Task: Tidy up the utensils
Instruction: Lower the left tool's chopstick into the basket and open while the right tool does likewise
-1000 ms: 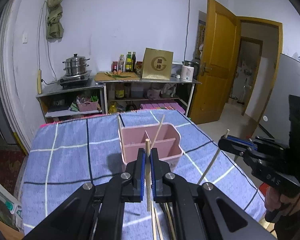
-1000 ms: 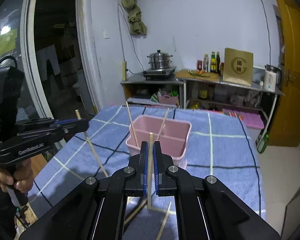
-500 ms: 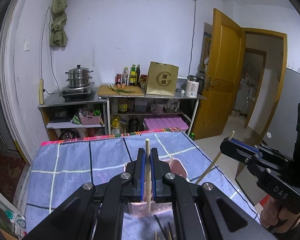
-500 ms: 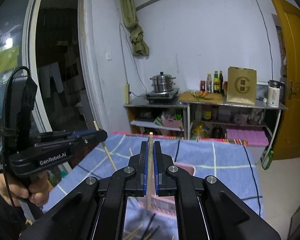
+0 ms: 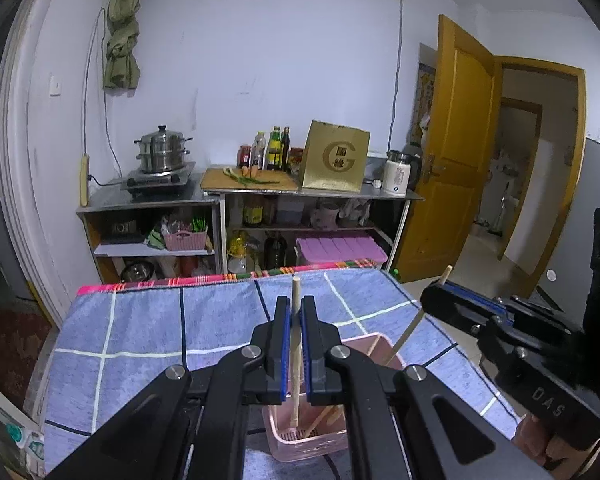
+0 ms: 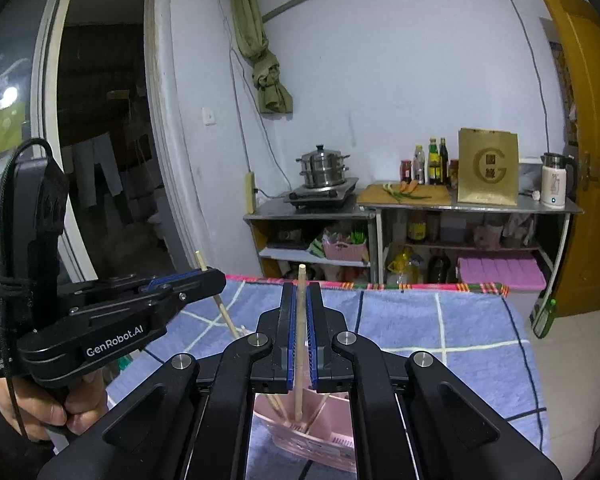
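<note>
In the left wrist view my left gripper (image 5: pixel 295 304) is shut on an upright wooden chopstick (image 5: pixel 296 286). Its lower end hangs inside the pink utensil holder (image 5: pixel 316 440), which lies beneath the fingers and has other chopsticks leaning in it. My right gripper (image 5: pixel 430 300) comes in from the right, shut on a slanted chopstick (image 5: pixel 406 332). In the right wrist view the right gripper (image 6: pixel 301 292) clamps its chopstick (image 6: pixel 301 274) above the same holder (image 6: pixel 320 440). The left gripper (image 6: pixel 220 280) is at the left with its chopstick (image 6: pixel 224 312).
A blue checked cloth (image 5: pixel 140 340) covers the table. Behind the table stand metal shelves (image 5: pixel 148 200) with a steamer pot (image 5: pixel 162 154), bottles, a gold bag (image 5: pixel 336 158) and a kettle. An orange door (image 5: pixel 456 152) stands open at the right. A hand (image 6: pixel 48 408) grips the left tool.
Both grippers have moved forward with their chopsticks: the pink holder, earlier ahead of the fingertips, now lies under them. The loose chopsticks on the cloth are out of sight.
</note>
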A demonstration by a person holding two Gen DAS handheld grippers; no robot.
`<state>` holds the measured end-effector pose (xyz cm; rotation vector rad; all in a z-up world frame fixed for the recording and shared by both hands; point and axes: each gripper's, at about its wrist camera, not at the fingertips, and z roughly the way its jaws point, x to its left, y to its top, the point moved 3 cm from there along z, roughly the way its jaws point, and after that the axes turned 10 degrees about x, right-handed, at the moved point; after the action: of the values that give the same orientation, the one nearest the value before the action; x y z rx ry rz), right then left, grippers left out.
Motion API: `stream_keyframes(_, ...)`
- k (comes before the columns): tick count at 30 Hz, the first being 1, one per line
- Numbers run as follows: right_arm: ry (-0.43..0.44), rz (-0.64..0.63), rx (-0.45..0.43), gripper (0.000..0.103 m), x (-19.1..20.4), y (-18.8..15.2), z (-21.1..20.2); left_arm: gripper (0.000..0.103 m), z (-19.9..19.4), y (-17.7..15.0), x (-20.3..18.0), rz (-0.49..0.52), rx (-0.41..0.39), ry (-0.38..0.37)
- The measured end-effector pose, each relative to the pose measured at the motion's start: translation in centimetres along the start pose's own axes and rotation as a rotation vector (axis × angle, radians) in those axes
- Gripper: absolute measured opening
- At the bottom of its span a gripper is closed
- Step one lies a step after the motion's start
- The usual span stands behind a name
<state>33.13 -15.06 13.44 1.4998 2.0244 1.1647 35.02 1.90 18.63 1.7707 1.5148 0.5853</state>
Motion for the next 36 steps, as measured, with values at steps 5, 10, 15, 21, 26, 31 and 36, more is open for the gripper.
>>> stream_keyframes(5,0.005,0.018,0.048,0.005,-0.7,-1.7,2.3,0.005,2.2,-1.4,0.6,-0.004,0.036,0.001)
stream_keyframes(10,0.006,0.024,0.099,0.005,-1.0,-3.2,4.0,0.005,3.8,-2.9,1.1,-0.011,0.073,0.003)
stream_keyframes(15,0.016,0.033,0.130,0.005,-1.4,-3.8,4.4,0.005,4.0,-3.5,1.3,-0.015,0.081,-0.003)
stream_keyframes(21,0.017,0.021,0.123,0.016,-1.2,-3.7,3.3,0.007,3.0,-4.1,1.1,-0.014,0.077,0.005)
stream_keyframes(26,0.007,0.005,0.099,0.019,-0.8,-4.2,1.2,0.011,0.6,-4.9,0.9,-0.011,0.045,0.008)
stream_keyframes(31,0.008,0.003,0.072,0.024,-0.8,-5.7,-1.9,0.012,-2.3,-6.7,0.4,0.003,0.008,0.007)
stream_keyframes(36,0.008,0.020,0.074,0.024,-0.9,-8.4,-4.7,0.012,-4.5,-10.1,0.0,0.009,0.005,-0.014)
